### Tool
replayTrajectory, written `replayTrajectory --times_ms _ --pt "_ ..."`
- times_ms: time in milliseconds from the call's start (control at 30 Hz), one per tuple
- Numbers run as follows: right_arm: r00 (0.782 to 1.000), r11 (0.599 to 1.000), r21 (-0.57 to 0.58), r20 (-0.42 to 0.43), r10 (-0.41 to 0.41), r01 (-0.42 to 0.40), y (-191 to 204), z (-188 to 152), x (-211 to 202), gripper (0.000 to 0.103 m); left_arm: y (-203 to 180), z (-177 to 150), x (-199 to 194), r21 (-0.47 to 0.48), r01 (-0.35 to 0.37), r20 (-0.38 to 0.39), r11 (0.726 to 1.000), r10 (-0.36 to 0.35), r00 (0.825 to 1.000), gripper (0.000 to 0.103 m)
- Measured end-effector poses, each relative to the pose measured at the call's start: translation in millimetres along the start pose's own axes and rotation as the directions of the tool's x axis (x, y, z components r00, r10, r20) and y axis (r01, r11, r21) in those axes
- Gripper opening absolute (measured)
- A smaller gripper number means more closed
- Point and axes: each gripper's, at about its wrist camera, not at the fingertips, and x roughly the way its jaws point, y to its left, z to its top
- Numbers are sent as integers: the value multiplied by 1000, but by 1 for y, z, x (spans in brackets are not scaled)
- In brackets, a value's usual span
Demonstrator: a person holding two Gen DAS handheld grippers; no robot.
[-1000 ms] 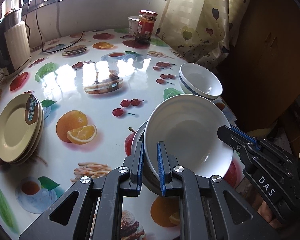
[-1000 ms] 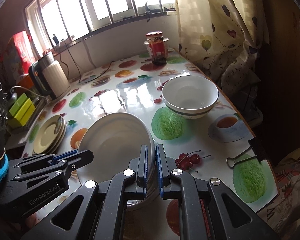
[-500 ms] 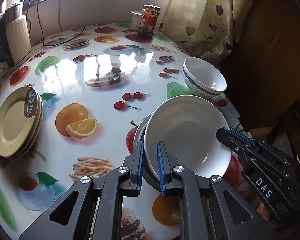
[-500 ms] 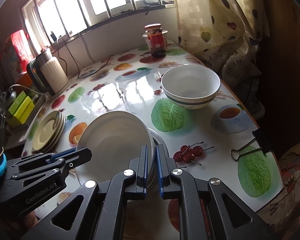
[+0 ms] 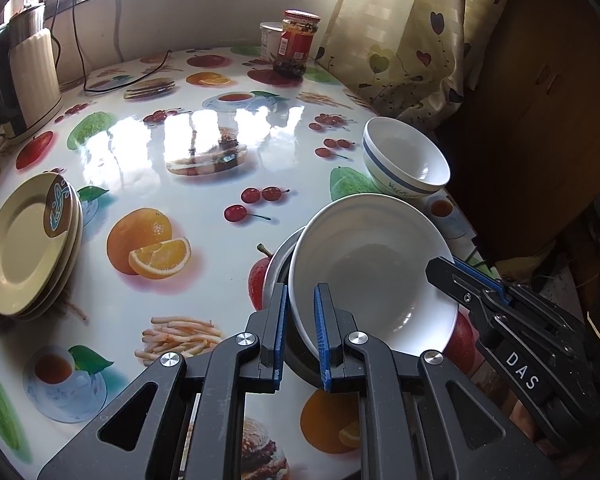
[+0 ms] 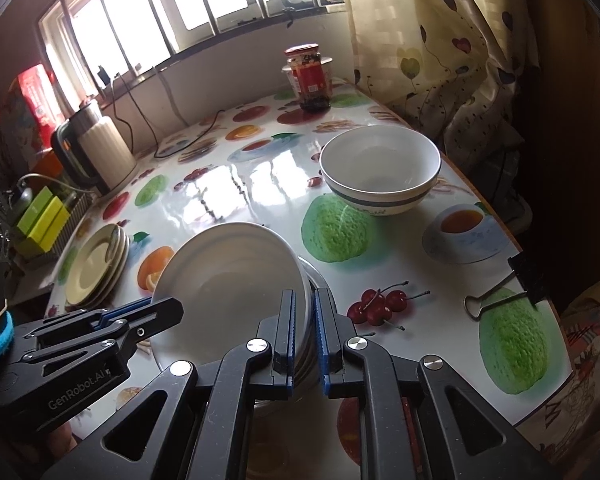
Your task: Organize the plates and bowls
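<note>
Jaws of the left gripper pinch the near-left rim of a white plate, while those of the right gripper stand either side of its opposite rim; whether they press it or have begun to let go cannot be told. The plate sits tilted, its left edge raised, over a steel dish at the near edge of the worktop, which wears a glossy fruit-print cover. My reading is that the plate is being carried or settled two-handed, so doing this well means keeping both rims level with each other, lowering slowly, and loosening neither side until the base rests flat; the slick cover would let a tilted plate slide.

Just beyond, to the right, a blue-banded bowl stands upright and apart from the plate. Far left, a stack of yellowish plates lies near the worktop's edge, a likely home for flatware. Farther still are a kettle and a red-lidded jar below the window.
</note>
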Motion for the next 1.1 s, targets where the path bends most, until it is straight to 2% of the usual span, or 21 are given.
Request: replayTrajectory --times_ms 867,1100 --pt "999 999 35 -23 24 -24 -2 1 2 17 0 2 -10 -7 13 10 1000 -13 1000 16" --pt "1000 999 37 -9 14 -14 -6 5 0 26 -1 12 -12 3 -1 18 1000 1 1000 16"
